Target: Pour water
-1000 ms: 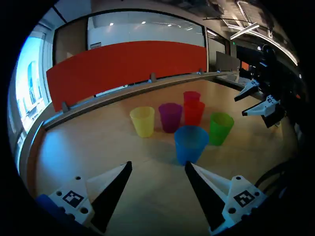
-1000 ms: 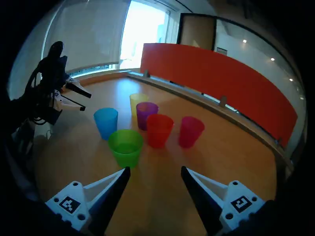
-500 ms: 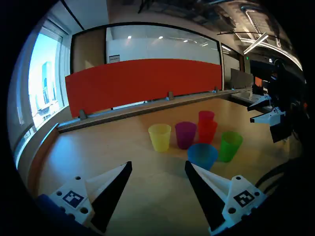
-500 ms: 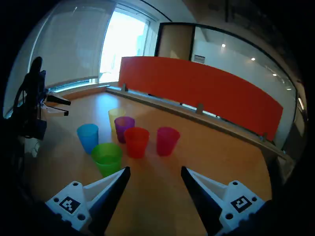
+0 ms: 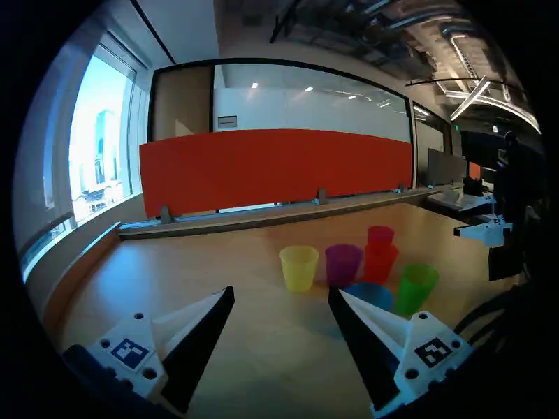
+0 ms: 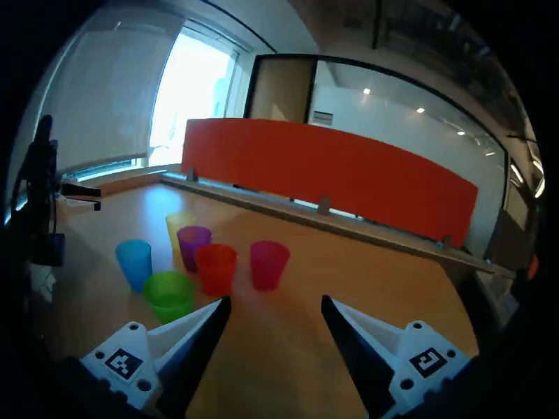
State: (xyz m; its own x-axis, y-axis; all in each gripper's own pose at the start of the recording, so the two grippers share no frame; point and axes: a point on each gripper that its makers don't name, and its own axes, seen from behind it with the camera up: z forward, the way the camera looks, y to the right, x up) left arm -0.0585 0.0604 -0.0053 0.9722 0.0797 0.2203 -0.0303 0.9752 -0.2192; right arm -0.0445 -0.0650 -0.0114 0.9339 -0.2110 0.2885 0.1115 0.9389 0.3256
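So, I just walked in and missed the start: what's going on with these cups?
A person holds the left gripper and right gripper open and empty above the wooden table. Six cups stand clustered on it, untouched: yellow cup, purple cup, red cup, pink cup, blue cup, green cup. No pouring yet.

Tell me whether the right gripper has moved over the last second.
Yes. The right gripper has drawn back and tilted up: the green cup now looks smaller and farther, while the red partition sits lower in view.

Six coloured cups (image 6: 215, 265) on wooden table (image 6: 363, 279)
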